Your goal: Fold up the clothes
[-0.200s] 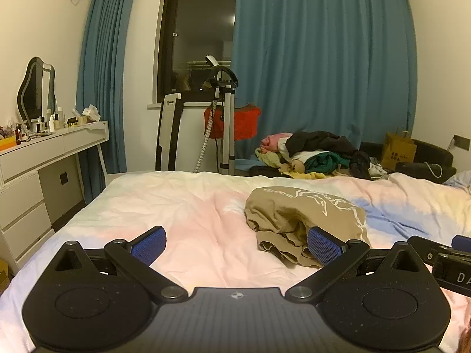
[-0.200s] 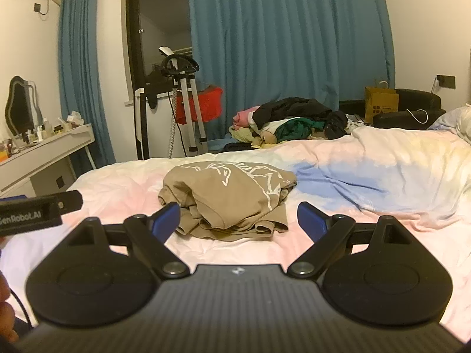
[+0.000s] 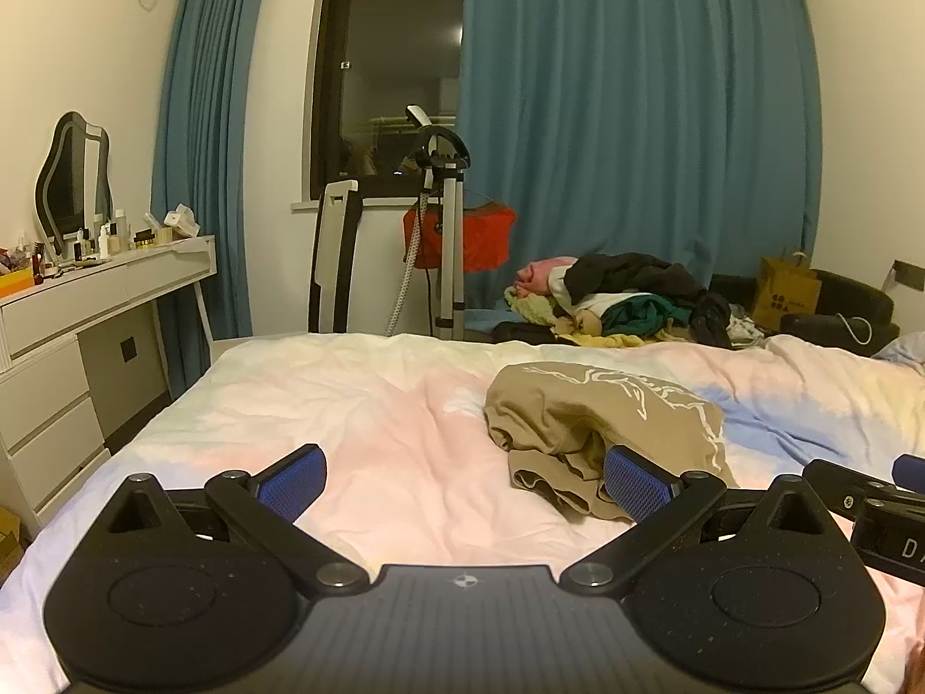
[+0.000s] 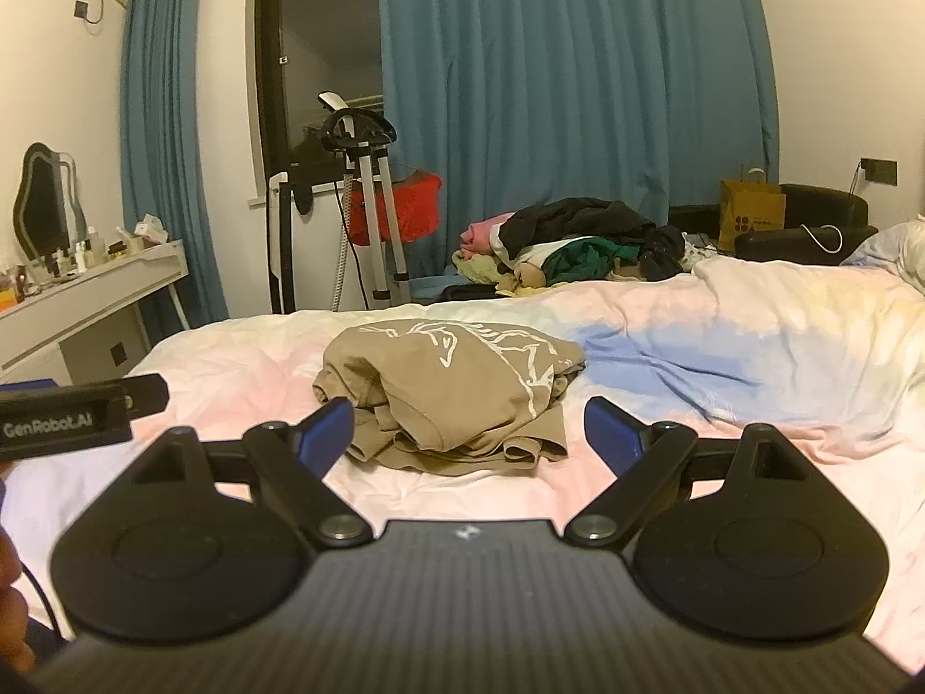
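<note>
Blue-padded grippers point(image 3: 462, 483) point(image 4: 468, 431) wide open, empty

black grippers, blue ribbed fingers point(image 3: 292, 486), "GenRobot.AI" lettering

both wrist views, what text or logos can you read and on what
"GenRobot.AI": side of the left gripper, seen in the right wrist view.
"D", cut off by the frame edge: side of the right gripper, seen in the left wrist view.
Paper bag: dot logo, print too small to read.
</note>
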Demonstrator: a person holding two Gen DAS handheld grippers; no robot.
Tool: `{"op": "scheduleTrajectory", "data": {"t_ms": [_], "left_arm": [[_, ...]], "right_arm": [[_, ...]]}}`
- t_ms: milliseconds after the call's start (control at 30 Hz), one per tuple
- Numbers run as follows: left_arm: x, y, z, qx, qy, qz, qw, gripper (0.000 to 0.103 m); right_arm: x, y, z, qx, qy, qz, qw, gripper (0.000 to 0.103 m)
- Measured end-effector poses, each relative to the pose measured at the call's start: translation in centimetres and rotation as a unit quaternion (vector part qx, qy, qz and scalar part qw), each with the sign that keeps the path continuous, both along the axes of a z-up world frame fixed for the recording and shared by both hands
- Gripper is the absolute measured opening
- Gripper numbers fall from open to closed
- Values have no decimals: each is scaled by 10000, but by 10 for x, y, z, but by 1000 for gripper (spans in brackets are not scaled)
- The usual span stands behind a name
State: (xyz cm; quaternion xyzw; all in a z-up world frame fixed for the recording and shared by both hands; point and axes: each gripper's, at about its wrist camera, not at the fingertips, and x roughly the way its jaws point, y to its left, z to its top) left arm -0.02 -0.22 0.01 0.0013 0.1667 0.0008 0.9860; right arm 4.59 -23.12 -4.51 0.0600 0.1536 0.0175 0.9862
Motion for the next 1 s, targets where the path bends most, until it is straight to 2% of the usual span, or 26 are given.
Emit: {"op": "scheduleTrajectory", "data": {"t_ms": [333, 1000], "left_arm": [[-4, -1, 1, 105, -32, 2, 9999, 103], [3, 5, -4, -15, 173, -21, 9998, 103]], "right_arm": [[-1, 4, 4, -42, -6, -73, 10000, 88], [-3, -5, 5, -43, -60, -135, 9999, 88]]}}
